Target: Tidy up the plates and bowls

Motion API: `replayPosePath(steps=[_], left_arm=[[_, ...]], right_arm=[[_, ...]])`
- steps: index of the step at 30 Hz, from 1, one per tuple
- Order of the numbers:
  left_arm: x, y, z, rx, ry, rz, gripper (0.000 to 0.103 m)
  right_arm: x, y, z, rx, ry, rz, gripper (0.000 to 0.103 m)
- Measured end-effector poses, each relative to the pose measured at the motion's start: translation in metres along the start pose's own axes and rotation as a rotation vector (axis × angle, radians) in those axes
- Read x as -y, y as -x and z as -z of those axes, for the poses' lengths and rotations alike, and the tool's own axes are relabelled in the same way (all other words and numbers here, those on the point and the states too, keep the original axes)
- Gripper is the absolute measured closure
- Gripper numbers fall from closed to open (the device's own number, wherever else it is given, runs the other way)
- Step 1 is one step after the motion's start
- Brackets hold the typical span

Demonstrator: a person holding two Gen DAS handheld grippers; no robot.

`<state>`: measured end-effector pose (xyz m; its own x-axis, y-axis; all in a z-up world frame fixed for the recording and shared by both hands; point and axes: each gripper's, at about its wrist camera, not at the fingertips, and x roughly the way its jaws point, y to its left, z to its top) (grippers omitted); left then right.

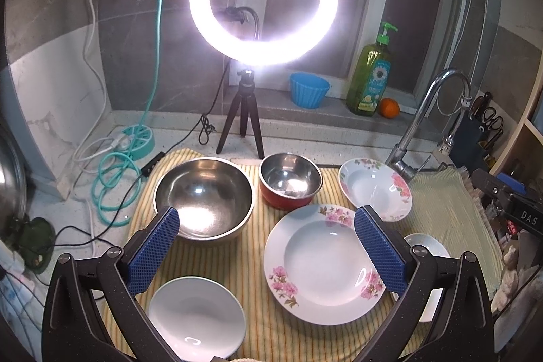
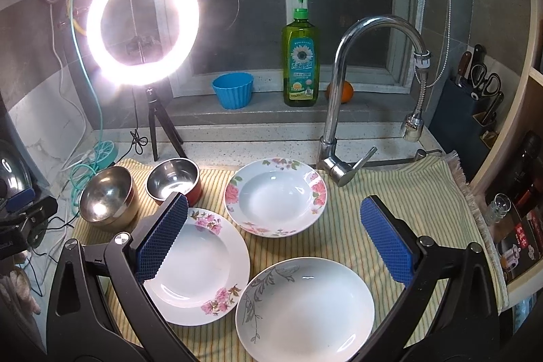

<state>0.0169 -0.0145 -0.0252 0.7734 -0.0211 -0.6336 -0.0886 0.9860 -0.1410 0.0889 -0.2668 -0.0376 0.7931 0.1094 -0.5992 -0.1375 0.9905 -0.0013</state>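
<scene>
On a striped cloth lie a large steel bowl, a small red-sided steel bowl, a big pink-flowered plate, a smaller flowered plate, a plain white plate and a plate with a grey leaf pattern. My left gripper is open and empty, above the cloth between the large bowl and the big flowered plate. My right gripper is open and empty, above the plates. The big flowered plate lies under its left finger.
A lit ring light on a tripod stands behind the cloth. A tap rises at the back right. A blue cup, a green soap bottle and an orange sit on the sill. Cables lie left; a knife block stands right.
</scene>
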Motion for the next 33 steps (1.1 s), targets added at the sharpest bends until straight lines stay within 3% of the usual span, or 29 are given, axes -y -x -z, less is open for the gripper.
replayPosePath(steps=[6,11,17,20,26,30,33], left_arm=[[-0.004,-0.013,0.009,-0.053,0.025,-0.003,0.001],[-0.008,-0.020,0.018,-0.095,0.041,0.000,0.001],[-0.016,-0.033,0.028,-0.160,0.072,0.013,0.011],[-0.018,-0.039,0.033,-0.189,0.077,0.026,0.025],[-0.021,-0.055,0.042,-0.263,0.099,0.091,0.039],[-0.023,-0.067,0.044,-0.315,0.088,0.133,0.056],[-0.027,-0.078,0.046,-0.352,0.107,0.164,0.058]], right_arm=[[0.008,-0.018,0.003,-0.051,0.013,-0.025,0.000],[0.018,-0.033,0.009,-0.113,-0.011,-0.101,0.000],[0.026,-0.051,0.020,-0.167,-0.040,-0.165,0.000],[0.029,-0.061,0.025,-0.205,-0.054,-0.185,0.000],[0.026,-0.080,0.035,-0.296,-0.058,-0.216,0.015],[0.023,-0.094,0.040,-0.352,-0.063,-0.259,0.028],[0.021,-0.106,0.045,-0.397,-0.073,-0.285,0.039]])
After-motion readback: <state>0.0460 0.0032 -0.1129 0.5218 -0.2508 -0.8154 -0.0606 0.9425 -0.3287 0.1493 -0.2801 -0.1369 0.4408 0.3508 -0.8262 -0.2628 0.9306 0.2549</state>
